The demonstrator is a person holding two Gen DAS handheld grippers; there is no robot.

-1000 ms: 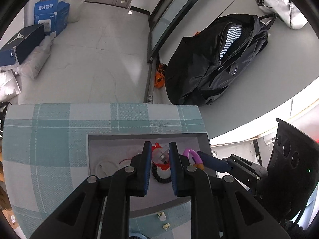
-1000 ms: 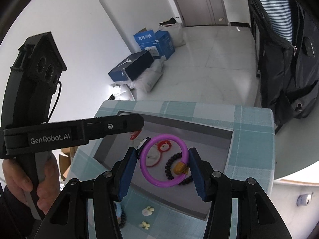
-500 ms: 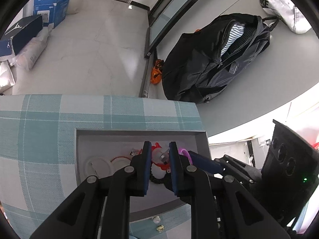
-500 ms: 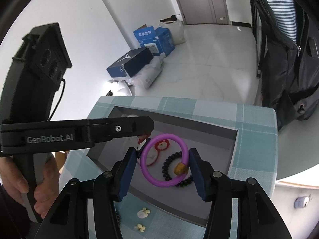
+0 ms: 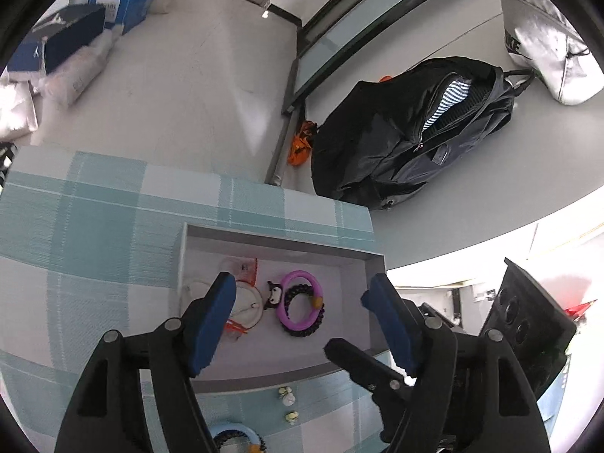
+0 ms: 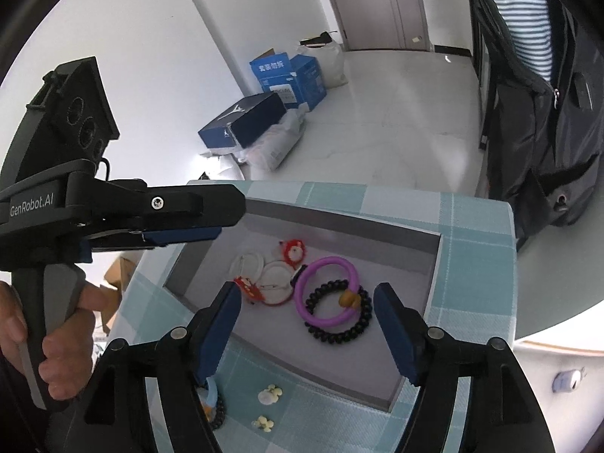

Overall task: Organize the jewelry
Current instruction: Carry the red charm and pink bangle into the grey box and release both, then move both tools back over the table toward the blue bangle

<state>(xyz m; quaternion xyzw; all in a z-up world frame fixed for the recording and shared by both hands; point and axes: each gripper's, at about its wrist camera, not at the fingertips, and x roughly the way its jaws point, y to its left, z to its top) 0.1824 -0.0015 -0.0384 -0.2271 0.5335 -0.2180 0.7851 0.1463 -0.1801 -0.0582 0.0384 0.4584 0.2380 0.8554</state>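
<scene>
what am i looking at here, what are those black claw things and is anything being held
These are two hand-held tongs, each with a camera looking along its blue pads; a person's hand grips one handle. One picture looks from the left tongs, the other from the right tongs. Both hover over a grey tray on a checked cloth. In the tray lie a purple ring, a black bead bracelet and some badges. Both tongs are opening with nothing between the pads, so nothing is held.

The right gripper [image 6: 305,324] fingers are opening, empty, above the purple ring [image 6: 327,290] lying in the tray [image 6: 422,241].
</scene>
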